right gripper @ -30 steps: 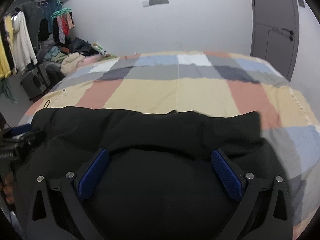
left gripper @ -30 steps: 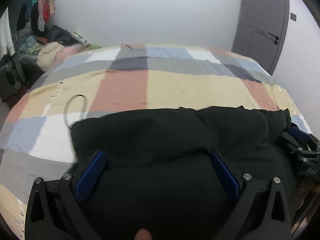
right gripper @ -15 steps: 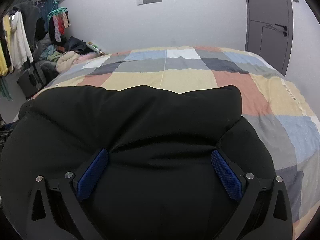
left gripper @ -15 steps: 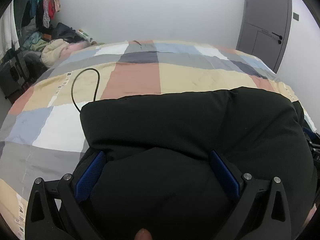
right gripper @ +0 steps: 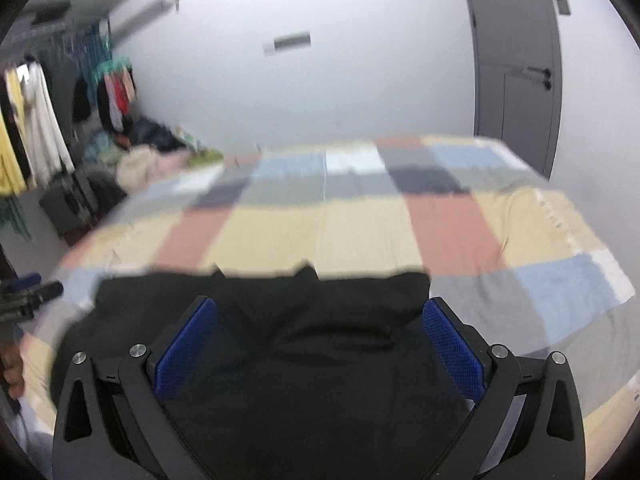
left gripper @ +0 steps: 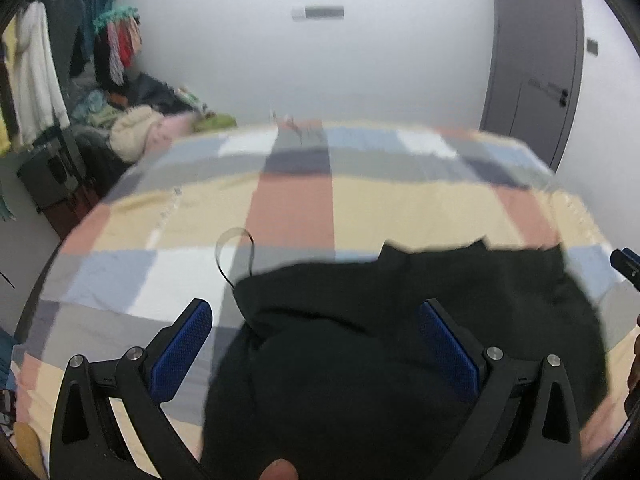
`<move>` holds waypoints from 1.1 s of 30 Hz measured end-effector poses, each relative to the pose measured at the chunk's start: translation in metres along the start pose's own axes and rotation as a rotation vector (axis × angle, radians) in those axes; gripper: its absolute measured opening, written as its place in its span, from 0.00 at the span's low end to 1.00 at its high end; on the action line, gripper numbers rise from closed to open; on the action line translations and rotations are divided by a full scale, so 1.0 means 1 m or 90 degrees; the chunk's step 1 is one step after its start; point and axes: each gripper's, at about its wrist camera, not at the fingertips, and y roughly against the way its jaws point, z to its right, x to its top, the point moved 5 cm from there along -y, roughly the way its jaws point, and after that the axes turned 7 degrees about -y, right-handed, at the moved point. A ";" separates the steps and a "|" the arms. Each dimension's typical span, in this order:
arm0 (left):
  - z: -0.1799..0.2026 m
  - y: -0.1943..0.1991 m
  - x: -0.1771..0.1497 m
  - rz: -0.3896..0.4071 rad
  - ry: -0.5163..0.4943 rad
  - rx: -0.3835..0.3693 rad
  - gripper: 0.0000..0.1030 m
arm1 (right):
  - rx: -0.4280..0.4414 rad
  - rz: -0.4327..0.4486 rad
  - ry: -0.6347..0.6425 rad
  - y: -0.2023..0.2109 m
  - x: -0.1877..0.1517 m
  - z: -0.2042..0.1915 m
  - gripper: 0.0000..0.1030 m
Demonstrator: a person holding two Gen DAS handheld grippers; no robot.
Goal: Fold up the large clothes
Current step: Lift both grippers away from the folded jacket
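A large black garment of soft, matte fabric lies bunched in rounded folds on the near part of the bed, which is covered by a patchwork sheet of rectangular blocks in peach, terracotta, grey, white and pale blue. The left gripper has its two rigid black fingers spread wide; the blue inner pads show a fine dimpled texture. The garment passes between the fingers, against the right pad and clear of the left one, and nothing is pinched. The right gripper is also spread wide above the same garment, with the cloth filling the gap between the pads; neither pad squeezes it. A thin dark cable forms a loop on the sheet just beyond the garment's left edge. At the far left, clothes hang from a rack and a loose pile of mixed fabrics sits beside the bed. A smooth grey door stands at the far right. Both views are motion-blurred.
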 end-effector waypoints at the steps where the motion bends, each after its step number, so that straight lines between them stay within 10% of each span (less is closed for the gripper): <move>1: 0.000 0.016 0.006 0.010 0.003 0.000 1.00 | 0.007 0.012 -0.004 0.017 0.011 -0.004 1.00; 8: 0.014 0.147 0.032 0.094 0.001 -0.026 1.00 | 0.046 0.110 0.015 0.142 0.055 -0.041 1.00; 16: 0.043 0.252 0.002 0.154 -0.011 -0.059 1.00 | 0.089 0.157 0.069 0.237 0.031 -0.081 1.00; 33: 0.079 0.305 -0.101 0.148 0.013 -0.066 1.00 | 0.119 0.153 0.054 0.283 -0.075 -0.101 1.00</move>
